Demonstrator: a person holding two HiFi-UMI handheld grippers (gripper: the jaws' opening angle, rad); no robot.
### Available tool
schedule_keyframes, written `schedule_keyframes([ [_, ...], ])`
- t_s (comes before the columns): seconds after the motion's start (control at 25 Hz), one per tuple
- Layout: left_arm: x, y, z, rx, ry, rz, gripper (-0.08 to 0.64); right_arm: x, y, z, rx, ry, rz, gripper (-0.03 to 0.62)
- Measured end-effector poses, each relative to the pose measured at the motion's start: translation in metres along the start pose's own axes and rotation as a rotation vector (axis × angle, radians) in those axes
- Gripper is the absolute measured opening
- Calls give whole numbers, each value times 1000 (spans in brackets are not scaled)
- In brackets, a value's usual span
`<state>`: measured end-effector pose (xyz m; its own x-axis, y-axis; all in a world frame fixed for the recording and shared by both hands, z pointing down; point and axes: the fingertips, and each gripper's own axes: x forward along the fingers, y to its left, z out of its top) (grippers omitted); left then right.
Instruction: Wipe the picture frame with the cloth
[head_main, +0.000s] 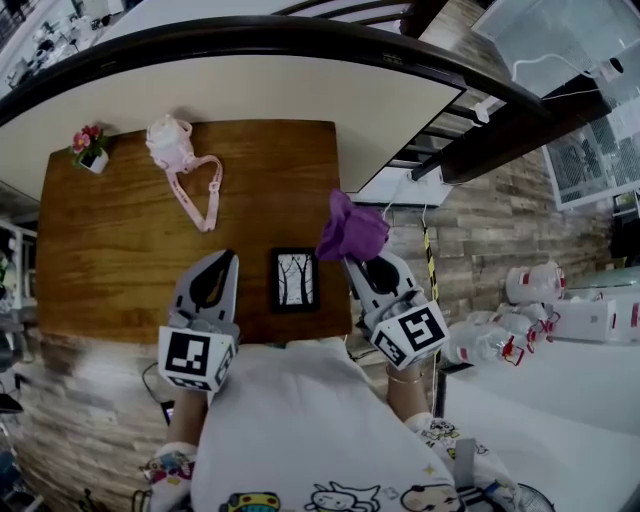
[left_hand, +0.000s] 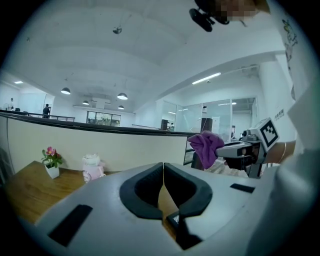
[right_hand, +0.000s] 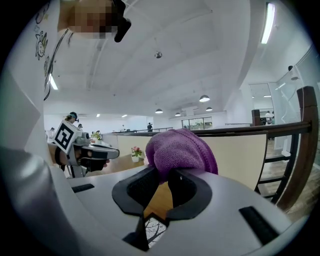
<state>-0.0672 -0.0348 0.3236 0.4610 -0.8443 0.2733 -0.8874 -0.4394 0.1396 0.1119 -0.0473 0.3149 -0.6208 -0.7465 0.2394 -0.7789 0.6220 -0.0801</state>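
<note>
the right hand-held gripper (head_main: 364, 264) pinched the bunched purple cloth (head_main: 352, 228), ready for wiping, beside the picture frame (head_main: 295, 279) lying flat near the counter (head_main: 120, 250) edge, while the left hand-held gripper (head_main: 224, 257) hung closed, empty

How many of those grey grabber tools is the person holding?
2. The left gripper hovers left of the picture frame, jaws shut and empty; the right gripper, right of the frame, is clamped on the purple cloth.

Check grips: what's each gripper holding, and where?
Right gripper: purple cloth, pinched at one bunched end, the rest bulging past the jaw tips. Left gripper: shut, empty.
</note>
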Motion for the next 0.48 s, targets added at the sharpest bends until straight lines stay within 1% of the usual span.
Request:
schedule_keyframes([
  [0.16, -4, -1, -1, -5, 3, 6, 5, -6, -3, -4, 13, -3, -24, 46],
  [0.36, -3, 0, -4, 14, -4, -4, 3, -9, -6, -7, 18, -3, -37, 46],
  [0.48, -2, -1, -4, 2, -9, -4, 3, -10, -7, -9, 20, 2, -39, 46],
])
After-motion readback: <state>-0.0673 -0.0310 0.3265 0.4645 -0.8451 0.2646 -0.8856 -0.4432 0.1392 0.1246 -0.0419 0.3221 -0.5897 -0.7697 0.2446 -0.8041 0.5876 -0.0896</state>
